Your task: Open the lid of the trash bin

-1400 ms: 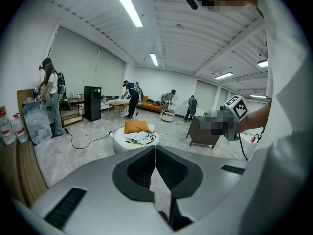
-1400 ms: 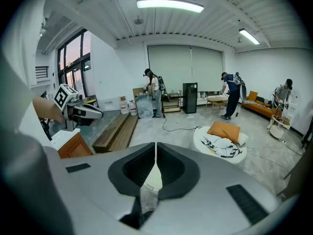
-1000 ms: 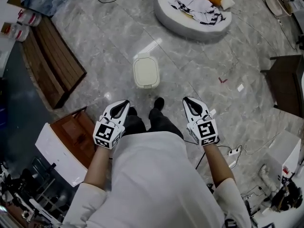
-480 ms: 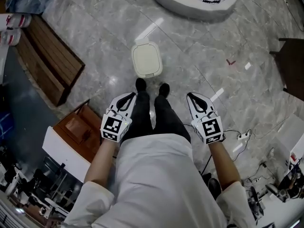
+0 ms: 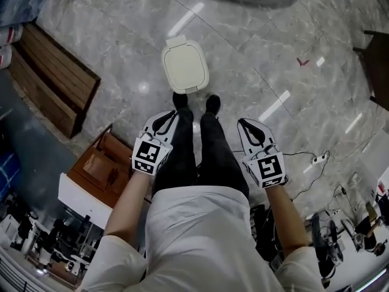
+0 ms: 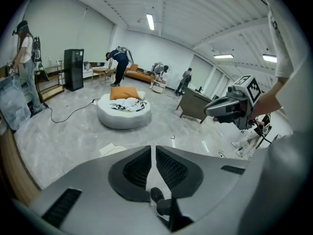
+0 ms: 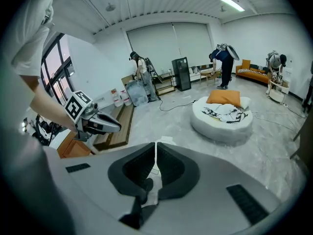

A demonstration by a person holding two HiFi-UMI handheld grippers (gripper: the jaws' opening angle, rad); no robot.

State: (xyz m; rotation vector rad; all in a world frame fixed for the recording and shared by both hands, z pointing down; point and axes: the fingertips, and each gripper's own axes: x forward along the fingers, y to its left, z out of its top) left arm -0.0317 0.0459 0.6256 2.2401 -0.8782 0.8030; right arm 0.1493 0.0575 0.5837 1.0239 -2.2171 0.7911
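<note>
Left gripper (image 5: 171, 116) hangs near the closed, cream, rounded-square trash bin (image 5: 185, 69).

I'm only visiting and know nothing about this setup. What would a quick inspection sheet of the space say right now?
Surface: glossy grey marble floor.
Job's things: white trash bin, lid closed, just ahead of the person's shoes.
Clutter: slatted wooden platform at left; round floor cushion beyond the bin.
Grippers: left gripper and right gripper held over the person's legs, fingers together, nothing between them, neither touching the bin.
Cables: power strip with its cord on the floor at right.
Surroundings: several people at the room's far end.
</note>
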